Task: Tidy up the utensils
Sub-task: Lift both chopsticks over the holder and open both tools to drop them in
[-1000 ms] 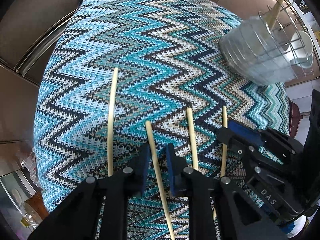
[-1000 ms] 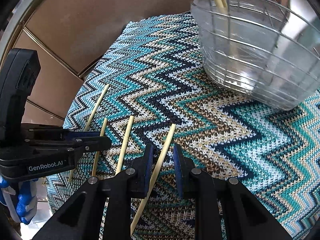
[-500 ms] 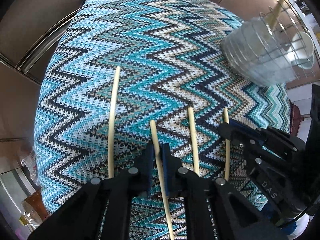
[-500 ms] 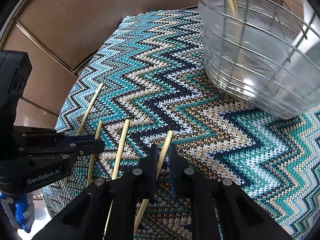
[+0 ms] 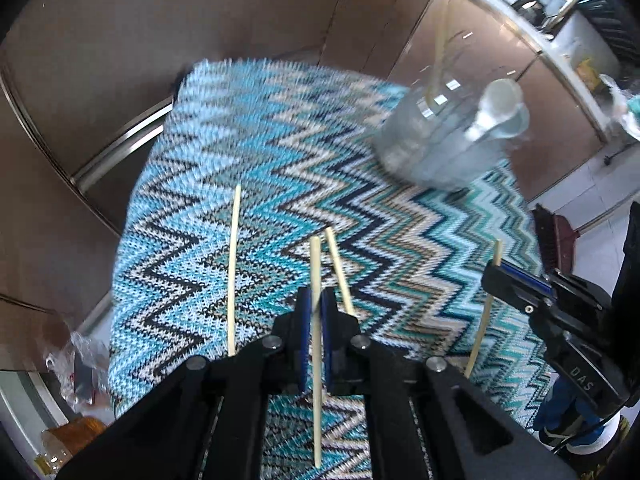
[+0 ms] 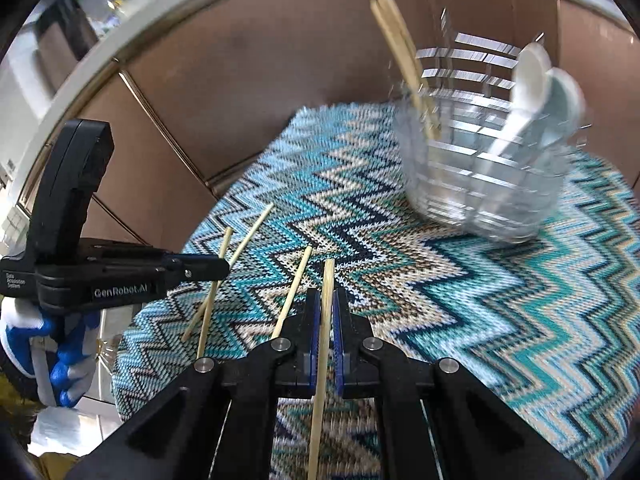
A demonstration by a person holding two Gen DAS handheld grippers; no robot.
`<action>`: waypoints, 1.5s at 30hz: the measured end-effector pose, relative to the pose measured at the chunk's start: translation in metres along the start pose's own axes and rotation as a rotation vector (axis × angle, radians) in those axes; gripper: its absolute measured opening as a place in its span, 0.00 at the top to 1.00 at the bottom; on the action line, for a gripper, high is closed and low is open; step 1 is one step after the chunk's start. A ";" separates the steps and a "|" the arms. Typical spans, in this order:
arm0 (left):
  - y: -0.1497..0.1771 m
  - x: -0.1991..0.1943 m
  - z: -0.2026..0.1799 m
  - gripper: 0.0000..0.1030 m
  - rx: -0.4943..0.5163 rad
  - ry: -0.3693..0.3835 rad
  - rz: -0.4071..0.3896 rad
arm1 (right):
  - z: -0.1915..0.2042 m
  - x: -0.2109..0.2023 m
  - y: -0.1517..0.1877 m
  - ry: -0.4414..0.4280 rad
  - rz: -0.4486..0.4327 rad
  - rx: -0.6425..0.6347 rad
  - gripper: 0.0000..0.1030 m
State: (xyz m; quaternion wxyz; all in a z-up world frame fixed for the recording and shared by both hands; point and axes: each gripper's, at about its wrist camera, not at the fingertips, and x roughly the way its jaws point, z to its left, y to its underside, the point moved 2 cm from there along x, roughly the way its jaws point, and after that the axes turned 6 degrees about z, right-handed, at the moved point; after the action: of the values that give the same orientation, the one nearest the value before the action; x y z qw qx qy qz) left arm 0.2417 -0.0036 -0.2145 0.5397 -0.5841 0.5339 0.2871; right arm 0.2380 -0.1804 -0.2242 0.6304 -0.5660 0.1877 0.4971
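My left gripper (image 5: 314,300) is shut on a pale wooden chopstick (image 5: 316,264) and holds it above the zigzag cloth (image 5: 280,168). My right gripper (image 6: 327,300) is shut on another chopstick (image 6: 328,280), also lifted; it shows in the left wrist view (image 5: 496,276) too. Two chopsticks lie on the cloth, one at the left (image 5: 233,264) and one just right of my left jaws (image 5: 338,268). The wire utensil holder (image 6: 480,184) stands at the far right with chopsticks (image 6: 400,52) and white spoons (image 6: 532,76) in it.
Brown panelled walls with metal trim (image 5: 120,148) close in the back and left. The cloth's front edge drops off at the lower left (image 5: 116,380). A broom head (image 5: 556,236) is on the floor at the right.
Both grippers closed on a chopstick each and lifted them off the cloth. Both cameras rose and tilted up, so the holder now sits farther off.
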 end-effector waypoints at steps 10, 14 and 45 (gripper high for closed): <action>0.016 -0.079 -0.033 0.95 0.048 0.034 -0.246 | 0.022 -0.085 0.030 0.023 -0.250 -0.056 0.95; 0.013 -0.114 -0.053 0.95 0.075 0.073 -0.346 | 0.023 -0.117 0.026 0.050 -0.346 -0.045 0.95; -0.169 -0.088 -0.131 0.95 0.006 -0.040 -0.841 | -0.050 -0.123 -0.126 0.156 -0.632 -0.107 0.95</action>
State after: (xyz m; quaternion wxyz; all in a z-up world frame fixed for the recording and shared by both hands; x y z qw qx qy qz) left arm 0.3451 -0.1248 -0.0468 0.6219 -0.7439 0.2391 0.0513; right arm 0.3066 -0.2592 -0.0736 0.7065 -0.6649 0.0241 0.2413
